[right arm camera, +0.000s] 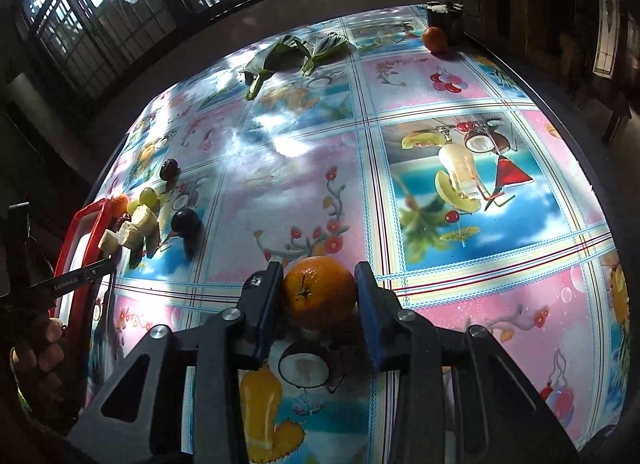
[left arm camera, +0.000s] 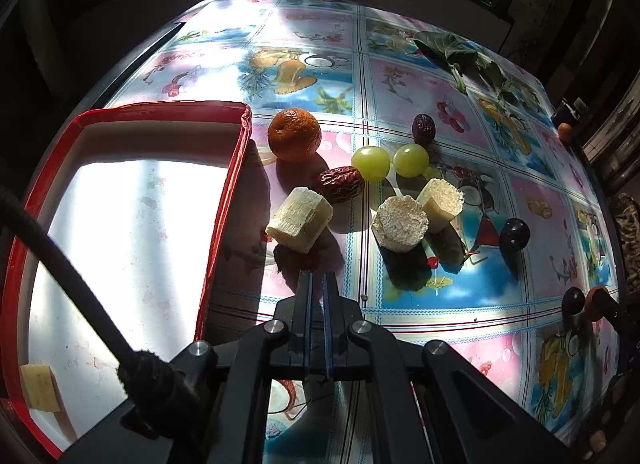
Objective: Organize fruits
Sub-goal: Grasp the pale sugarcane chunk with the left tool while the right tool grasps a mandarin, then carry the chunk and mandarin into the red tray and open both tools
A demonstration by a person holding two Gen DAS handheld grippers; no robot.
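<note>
**Fruit sorting barely begun: one piece in the tray, the rest on the tabletop**

Fruit lies mostly outside the red tray [left arm camera: 224,199], which sits at the left edge of the tabletop [left arm camera: 400,75]. Only one pale yellowish chunk [left arm camera: 40,386] rests inside it, near the close corner. Just beside the tray's right wall a cluster waits: a mandarin [left arm camera: 294,135], a wrinkled red date [left arm camera: 342,183], two green grapes [left arm camera: 370,162], three cut sugarcane pieces [left arm camera: 299,219], a darker date [left arm camera: 423,128] and a dark plum [left arm camera: 514,235]. Another orange fruit [right arm camera: 434,39] sits far off by the tabletop's rim, and leafy greens [right arm camera: 288,55] lie near the far edge.

The left claw [left arm camera: 317,276] is clenched with nothing between its fingers, hovering short of the nearest sugarcane piece. The right claw [right arm camera: 318,284] straddles an orange [right arm camera: 319,291]; its blue pads look close against the peel, so I judge it gripped, well apart from the tray.

By this showing nearly everything is left to do. The only legible writing is small print on the left tool's arm, seemingly "GenRobot.AI" [right arm camera: 70,283].
</note>
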